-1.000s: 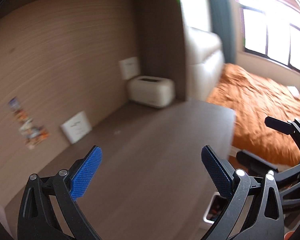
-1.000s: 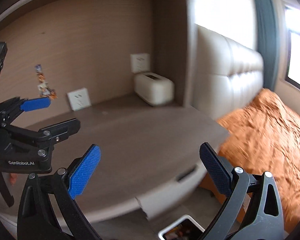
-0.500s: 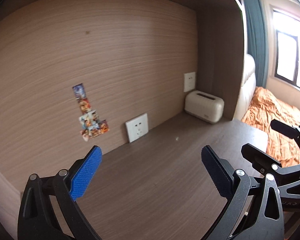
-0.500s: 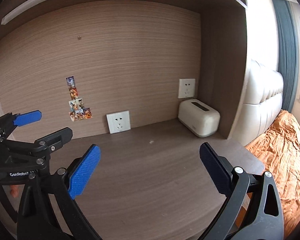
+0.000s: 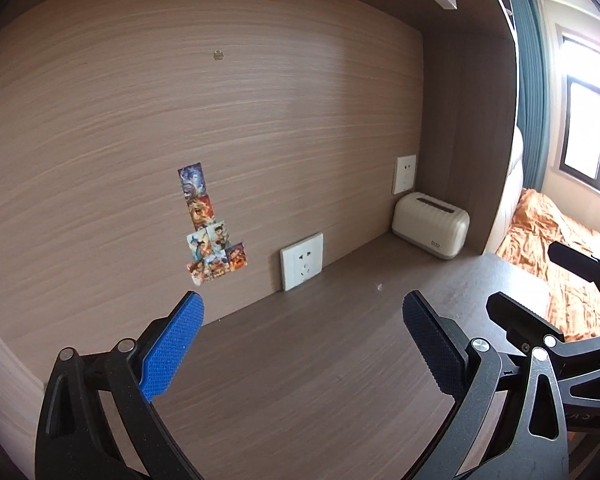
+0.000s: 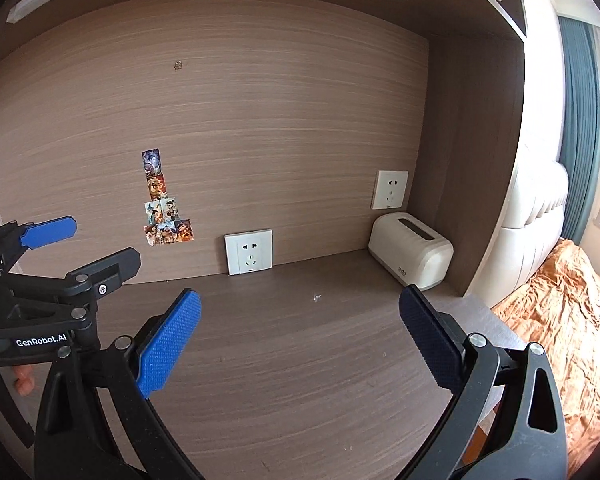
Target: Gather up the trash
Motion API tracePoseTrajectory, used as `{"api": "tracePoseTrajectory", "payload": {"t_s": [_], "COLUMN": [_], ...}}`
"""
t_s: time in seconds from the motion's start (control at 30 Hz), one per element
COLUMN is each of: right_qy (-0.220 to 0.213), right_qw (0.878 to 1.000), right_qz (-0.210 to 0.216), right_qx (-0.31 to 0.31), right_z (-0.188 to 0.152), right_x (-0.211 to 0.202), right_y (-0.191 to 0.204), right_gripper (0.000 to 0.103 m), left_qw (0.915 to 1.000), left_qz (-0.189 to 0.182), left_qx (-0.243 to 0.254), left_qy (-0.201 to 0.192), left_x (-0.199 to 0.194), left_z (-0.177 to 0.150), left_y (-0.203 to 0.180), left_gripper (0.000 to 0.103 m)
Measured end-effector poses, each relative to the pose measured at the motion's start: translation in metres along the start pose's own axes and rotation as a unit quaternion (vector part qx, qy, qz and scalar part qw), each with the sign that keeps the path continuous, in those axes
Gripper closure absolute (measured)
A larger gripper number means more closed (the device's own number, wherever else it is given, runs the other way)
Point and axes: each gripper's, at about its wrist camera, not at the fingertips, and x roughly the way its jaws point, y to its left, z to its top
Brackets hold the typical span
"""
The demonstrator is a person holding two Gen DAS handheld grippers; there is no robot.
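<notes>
A tiny white scrap (image 5: 379,287) lies on the dark wooden desk (image 5: 300,360), towards the back right; it also shows in the right wrist view (image 6: 316,298). My left gripper (image 5: 300,344) is open and empty, held above the desk's front part. My right gripper (image 6: 298,338) is open and empty too, to the right of the left one. The right gripper shows at the right edge of the left wrist view (image 5: 540,284). The left gripper shows at the left of the right wrist view (image 6: 84,246).
A cream box with a slot on top (image 5: 431,225) stands in the desk's back right corner (image 6: 411,257). Wall sockets (image 5: 302,261) and stickers (image 5: 210,228) are on the wooden back panel. A bed with an orange cover (image 6: 568,304) lies to the right.
Both views have swung left from the bed and floor to face the desk alcove. Both grippers stayed open.
</notes>
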Motion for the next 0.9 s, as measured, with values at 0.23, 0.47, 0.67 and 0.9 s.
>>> {"api": "tracePoseTrajectory", "payload": {"t_s": [0.23, 0.47, 0.67, 0.9], "right_qy": [0.007, 0.007, 0.011, 0.012], "right_qw": [1.0, 1.0, 1.0, 1.0], "right_qz": [-0.01, -0.016, -0.012, -0.012], "right_qx": [-0.003, -0.004, 0.0, 0.0], "right_z": [0.006, 0.007, 0.007, 0.007], "right_x": [0.002, 0.002, 0.003, 0.007], "right_y": [0.009, 0.017, 0.019, 0.022], "right_gripper": [0.004, 0.004, 0.004, 0.004], "left_qw": [0.9999, 0.9999, 0.9999, 0.9999], "left_qz": [-0.011, -0.009, -0.007, -0.004], "left_qx": [-0.01, -0.008, -0.006, -0.006], "left_qy": [0.008, 0.007, 0.008, 0.012], "left_x": [0.001, 0.002, 0.002, 0.004], "left_z": [0.002, 0.002, 0.002, 0.002], "left_y": [0.011, 0.017, 0.021, 0.025], "left_gripper": [0.005, 0.005, 0.005, 0.005]}}
